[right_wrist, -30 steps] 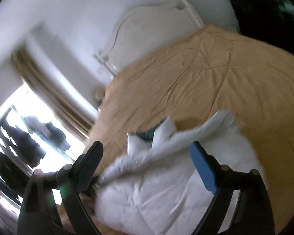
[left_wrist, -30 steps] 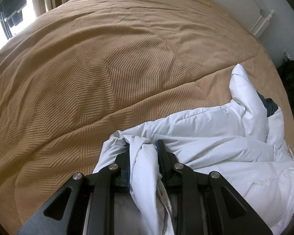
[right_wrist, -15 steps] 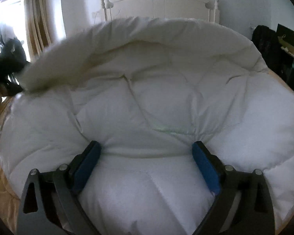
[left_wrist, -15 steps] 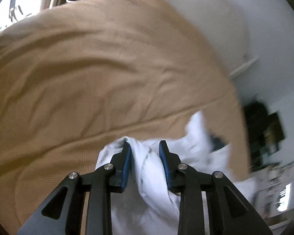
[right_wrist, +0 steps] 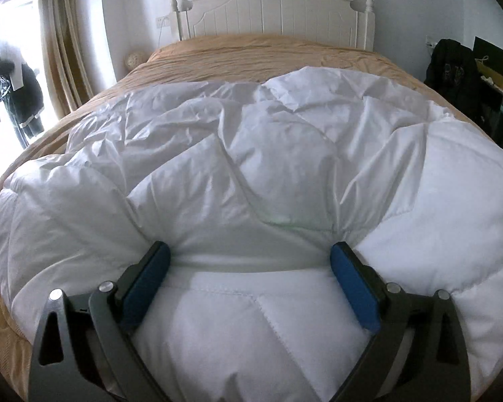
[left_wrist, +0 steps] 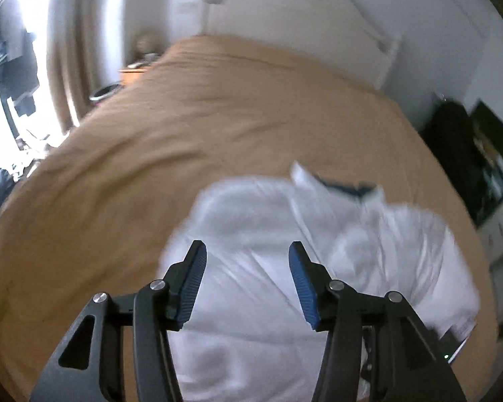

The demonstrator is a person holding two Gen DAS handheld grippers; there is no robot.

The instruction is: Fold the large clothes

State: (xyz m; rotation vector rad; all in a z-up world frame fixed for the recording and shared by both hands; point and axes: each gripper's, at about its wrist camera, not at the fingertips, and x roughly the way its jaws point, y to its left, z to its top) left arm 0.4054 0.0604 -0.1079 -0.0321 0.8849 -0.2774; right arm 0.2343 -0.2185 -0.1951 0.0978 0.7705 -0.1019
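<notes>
A large white quilted down garment (right_wrist: 268,154) lies spread and rumpled on the tan bedspread (right_wrist: 258,50). It also shows in the left wrist view (left_wrist: 285,234), blurred, with a dark lining patch near its far edge. My left gripper (left_wrist: 246,258) is open and empty above the garment's near part. My right gripper (right_wrist: 248,258) is open wide, its blue pads pressed against the garment's near edge on either side of a puffed fold, not closed on it.
A white headboard (right_wrist: 271,6) stands at the far end of the bed. Curtains and a bright window (right_wrist: 23,67) are at the left. Dark clothing and shelves (right_wrist: 459,67) stand at the right. Bare tan bedspread (left_wrist: 151,154) stretches left of the garment.
My left gripper has opened and let go of the white fabric it held, and has lifted back. The garment has settled flat in front of my right gripper.
</notes>
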